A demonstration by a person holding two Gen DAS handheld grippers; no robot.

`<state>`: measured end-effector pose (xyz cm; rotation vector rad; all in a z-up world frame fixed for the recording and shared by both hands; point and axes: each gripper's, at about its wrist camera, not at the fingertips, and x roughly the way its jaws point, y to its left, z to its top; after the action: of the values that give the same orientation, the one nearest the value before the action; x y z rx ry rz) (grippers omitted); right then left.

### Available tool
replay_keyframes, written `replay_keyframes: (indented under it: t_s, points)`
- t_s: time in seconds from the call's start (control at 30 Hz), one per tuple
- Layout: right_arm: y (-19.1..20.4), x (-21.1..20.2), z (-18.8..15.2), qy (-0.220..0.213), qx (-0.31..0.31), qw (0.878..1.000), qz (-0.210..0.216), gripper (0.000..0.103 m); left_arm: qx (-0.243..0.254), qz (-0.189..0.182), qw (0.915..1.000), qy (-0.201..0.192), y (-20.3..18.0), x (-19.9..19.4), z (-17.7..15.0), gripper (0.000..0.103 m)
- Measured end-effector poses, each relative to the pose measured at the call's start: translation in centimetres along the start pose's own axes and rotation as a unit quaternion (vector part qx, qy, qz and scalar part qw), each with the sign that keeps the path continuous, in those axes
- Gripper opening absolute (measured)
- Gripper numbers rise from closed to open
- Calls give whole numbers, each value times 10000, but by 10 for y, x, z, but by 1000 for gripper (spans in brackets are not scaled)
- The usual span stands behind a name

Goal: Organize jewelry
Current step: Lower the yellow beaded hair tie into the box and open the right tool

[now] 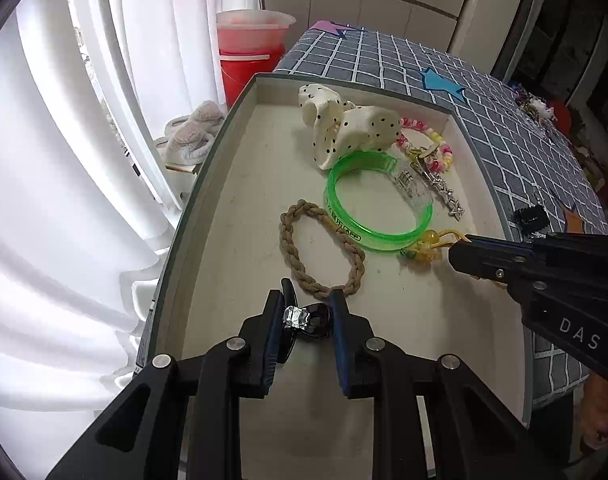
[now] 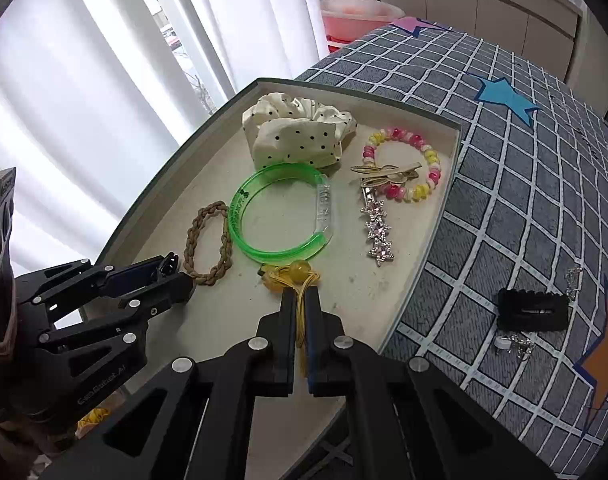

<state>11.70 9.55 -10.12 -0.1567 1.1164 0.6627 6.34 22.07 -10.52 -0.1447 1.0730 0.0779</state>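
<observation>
1. Nearest, left gripper: jaws part open around a black clip with a silver stone, low over the near end of the tray. Pads look close to the clip, but grasping or just released — cannot tell.
2. Right gripper: jaws clenched on the yellow cord of a charm with an amber bead, hanging or resting at the tray's near middle, touching the green bangle.
3. Just beyond, already in the tray: braided band beside the bangle; star clip to the bangle's right.
4. Farther back: gold clip lying across a bead bracelet; dotted scrunchie at the far end, touching the bangle's rim.
5. Off the tray, on the checked table: black comb clip, with small silver pieces just beside it, too small to name.
6. Judgement: well along. Five or six pieces laid in, two more arriving in the jaws. Left to do: set down clip and charm, then fetch the comb clip and silver bits. Far table edge blurred; more items there possible.
</observation>
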Motion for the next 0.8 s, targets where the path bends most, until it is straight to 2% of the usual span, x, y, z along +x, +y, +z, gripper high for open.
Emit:
replay_keyframes:
  t_s: [0.4, 0.8]
  points:
    - [-16, 15, 29, 14, -31, 9999, -146, 4, 125, 279, 9995, -119, -5, 13, 20, 32]
    - [-18, 17, 31, 94, -27, 9998, -186, 5, 68, 364, 9993, -107, -6, 14, 19, 34]
